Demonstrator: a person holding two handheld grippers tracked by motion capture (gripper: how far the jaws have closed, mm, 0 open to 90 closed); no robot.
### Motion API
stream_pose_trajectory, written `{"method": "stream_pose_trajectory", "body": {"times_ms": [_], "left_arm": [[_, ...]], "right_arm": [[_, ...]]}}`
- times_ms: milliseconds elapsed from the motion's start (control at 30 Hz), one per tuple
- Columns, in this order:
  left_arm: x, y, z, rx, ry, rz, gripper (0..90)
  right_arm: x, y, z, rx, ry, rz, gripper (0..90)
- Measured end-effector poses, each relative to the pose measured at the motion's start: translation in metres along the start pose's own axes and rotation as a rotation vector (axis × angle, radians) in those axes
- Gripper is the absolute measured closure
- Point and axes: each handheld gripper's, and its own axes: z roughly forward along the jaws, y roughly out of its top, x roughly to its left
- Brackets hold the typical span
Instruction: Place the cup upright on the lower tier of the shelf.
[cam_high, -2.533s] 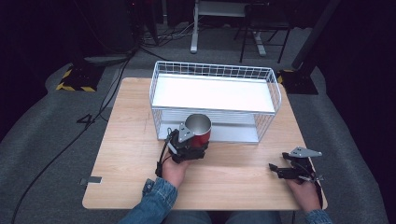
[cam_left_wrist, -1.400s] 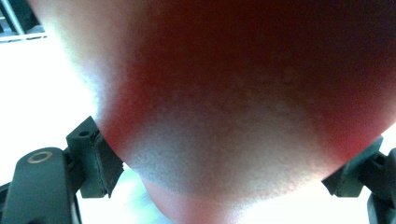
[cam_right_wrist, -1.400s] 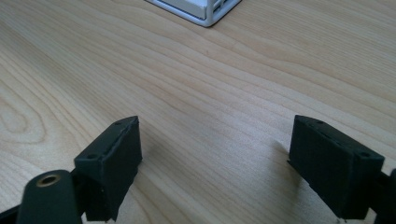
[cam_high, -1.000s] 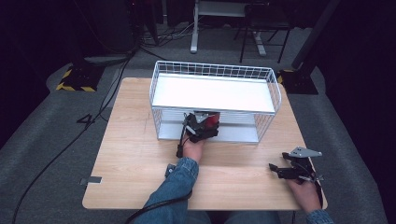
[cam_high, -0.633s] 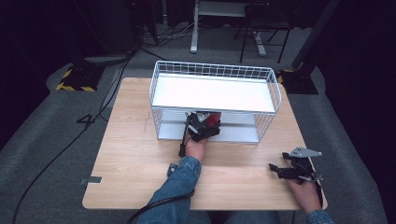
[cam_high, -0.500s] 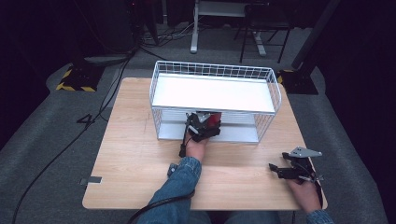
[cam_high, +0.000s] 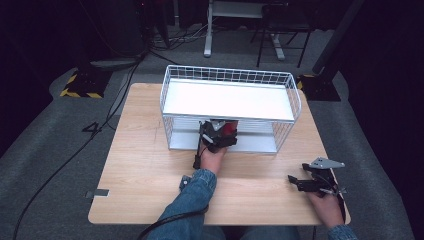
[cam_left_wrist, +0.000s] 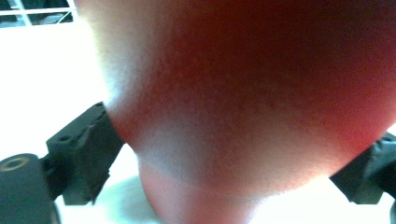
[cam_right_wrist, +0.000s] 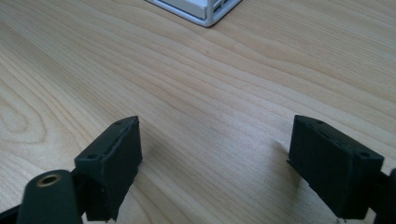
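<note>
The left gripper (cam_high: 218, 136) clamps a red cup (cam_left_wrist: 261, 93) under the rack (cam_high: 295, 100)'s shelf. The right gripper (cam_high: 311, 182) rests on the bench (cam_high: 145, 165), jaws wide and empty. Lifting could knock the cup against the shelf.

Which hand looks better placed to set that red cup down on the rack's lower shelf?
The left. The left gripper already clasps the red cup between its jaws and reaches under the top of the wire rack. The right gripper sits open and empty at the near right of the wooden table.
</note>
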Motion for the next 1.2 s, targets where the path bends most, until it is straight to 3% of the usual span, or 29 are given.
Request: {"method": "stream_pose_trajectory", "body": {"times_ms": [100,200,267,300,333,367,400,500,533,1033,1200], "left_arm": [[0.001,0.000,-0.002,0.005,0.002,-0.012,4.7],[0.004,0.000,-0.010,0.022,0.007,0.036,4.5],[0.005,0.000,-0.015,0.016,-0.014,0.028,2.2],[0.008,0.000,-0.017,-0.003,-0.018,0.064,0.6],[0.007,-0.001,-0.020,0.004,-0.037,0.042,0.0],[0.008,-0.002,-0.022,0.009,-0.053,0.046,0.0],[0.013,-0.001,-0.023,0.017,-0.081,0.126,0.0],[0.014,-0.003,-0.031,0.021,-0.093,0.108,0.0],[0.009,-0.005,-0.036,0.023,-0.049,0.028,0.0],[0.011,-0.002,-0.080,0.008,-0.096,0.028,0.0],[0.014,-0.003,-0.102,0.009,-0.130,0.013,0.0]], "right_arm": [[0.000,0.000,0.000,0.000,0.000,0.000,17.5],[0.000,0.000,0.000,-0.001,0.001,-0.001,17.6],[0.000,0.000,0.000,0.000,0.001,-0.001,17.6],[0.000,0.000,0.000,0.000,0.000,-0.001,17.7],[0.000,0.000,0.000,0.000,0.001,-0.001,17.6],[0.000,0.000,0.000,0.000,0.000,-0.001,17.6],[0.000,0.000,0.000,0.000,0.001,-0.001,17.6],[0.000,0.000,0.000,0.001,0.001,-0.001,17.6],[0.000,0.000,0.000,0.000,0.001,0.000,17.6],[0.000,0.000,0.000,-0.001,0.001,0.000,17.5],[0.000,0.000,0.000,0.000,0.001,-0.001,17.5]]}}
